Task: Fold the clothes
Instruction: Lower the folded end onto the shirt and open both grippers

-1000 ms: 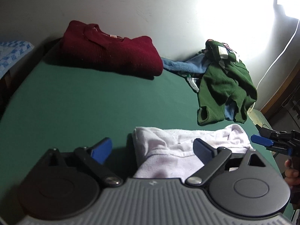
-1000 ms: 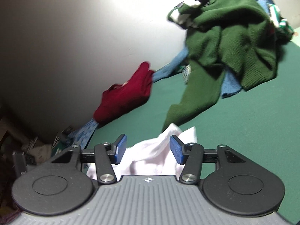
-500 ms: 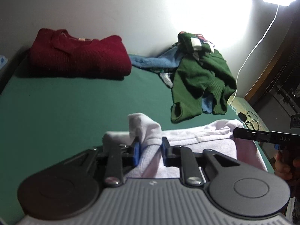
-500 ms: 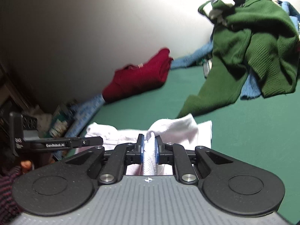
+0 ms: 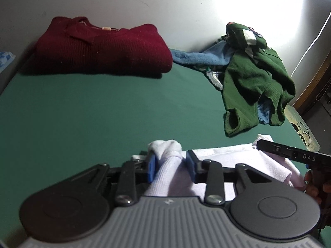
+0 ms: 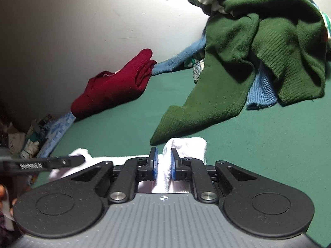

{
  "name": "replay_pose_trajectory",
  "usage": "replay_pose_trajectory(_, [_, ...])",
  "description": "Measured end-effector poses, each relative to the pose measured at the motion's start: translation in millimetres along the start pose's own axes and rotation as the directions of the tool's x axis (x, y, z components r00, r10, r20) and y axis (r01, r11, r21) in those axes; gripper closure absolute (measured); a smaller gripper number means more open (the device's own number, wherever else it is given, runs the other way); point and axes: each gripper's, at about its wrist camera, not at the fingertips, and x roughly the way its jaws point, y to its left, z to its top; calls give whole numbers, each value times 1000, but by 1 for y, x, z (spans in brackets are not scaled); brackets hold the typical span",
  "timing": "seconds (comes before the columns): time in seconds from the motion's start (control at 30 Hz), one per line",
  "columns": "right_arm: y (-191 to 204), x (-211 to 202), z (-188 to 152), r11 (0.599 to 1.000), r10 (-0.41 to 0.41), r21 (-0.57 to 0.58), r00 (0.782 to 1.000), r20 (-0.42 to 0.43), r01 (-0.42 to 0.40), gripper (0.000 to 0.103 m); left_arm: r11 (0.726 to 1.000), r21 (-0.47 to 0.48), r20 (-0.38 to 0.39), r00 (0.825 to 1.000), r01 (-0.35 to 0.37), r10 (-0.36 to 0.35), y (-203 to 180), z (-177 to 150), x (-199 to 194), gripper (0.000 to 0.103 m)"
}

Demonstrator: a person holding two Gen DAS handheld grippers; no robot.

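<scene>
A white garment point(image 5: 238, 157) lies along the near edge of the green table point(image 5: 93, 113). My left gripper point(image 5: 170, 165) is shut on a bunched corner of it, and the fabric bulges up between the blue pads. In the right wrist view, my right gripper point(image 6: 163, 166) is shut on another fold of the white garment point(image 6: 186, 144). Each gripper shows in the other's view: the right gripper point(image 5: 289, 155) at the garment's right end, the left gripper point(image 6: 51, 162) at its left end. A hand point(image 5: 314, 188) holds the right one.
A folded maroon sweater point(image 5: 103, 47) lies at the back left by the wall. A heap with a green sweater point(image 5: 254, 86) and blue garments point(image 5: 198, 57) fills the back right. A white cable point(image 5: 310, 47) hangs on the wall. Clutter point(image 6: 31, 140) sits beyond the table's left edge.
One second ago both grippers were open over the white garment. Both have closed on its folds and keep hold of them; the views have shifted slightly.
</scene>
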Motion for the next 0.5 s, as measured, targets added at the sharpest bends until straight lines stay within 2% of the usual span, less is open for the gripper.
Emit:
replay_pose_trajectory(0.03, [0, -3, 0, 1000, -2, 0, 1000, 10, 2, 90, 1000, -4, -7, 1000, 11, -11, 2, 1, -2, 62])
replay_pose_trajectory(0.07, [-1, -7, 1, 1000, -3, 0, 1000, 20, 3, 83, 1000, -7, -13, 1000, 23, -23, 3, 2, -5, 62])
replay_pose_trajectory(0.1, [-1, -10, 1, 1000, -5, 0, 1000, 30, 5, 80, 999, -10, -14, 999, 34, -34, 5, 4, -12, 52])
replay_pose_trajectory(0.17, [-2, -17, 1, 1000, -8, 1, 999, 50, 8, 69, 1000, -6, 34, 999, 22, -21, 9, 5, -33, 39])
replay_pose_trajectory(0.2, [-1, -22, 2, 1000, -9, -3, 998, 63, 10, 67, 1000, -5, 65, 998, 11, -10, 11, 5, -45, 37])
replay_pose_trajectory(0.27, [7, -36, 4, 999, 8, -37, 997, 82, -5, 63, 1000, -10, 93, 995, -19, 20, 15, 4, -65, 37])
replay_pose_trajectory(0.4, [21, -46, -1, 994, 55, -99, 997, 53, -49, 62, 999, 15, 122, 992, 40, -42, 4, 1, -88, 50])
replay_pose_trajectory(0.47, [30, -36, -7, 985, 72, -156, 997, 10, -69, 65, 994, 80, 100, 991, 75, -83, -14, -1, -82, 51])
replay_pose_trajectory(0.5, [34, -26, -10, 983, 48, -174, 999, -23, -51, 67, 990, 113, 83, 992, 89, -99, -24, -2, -75, 51])
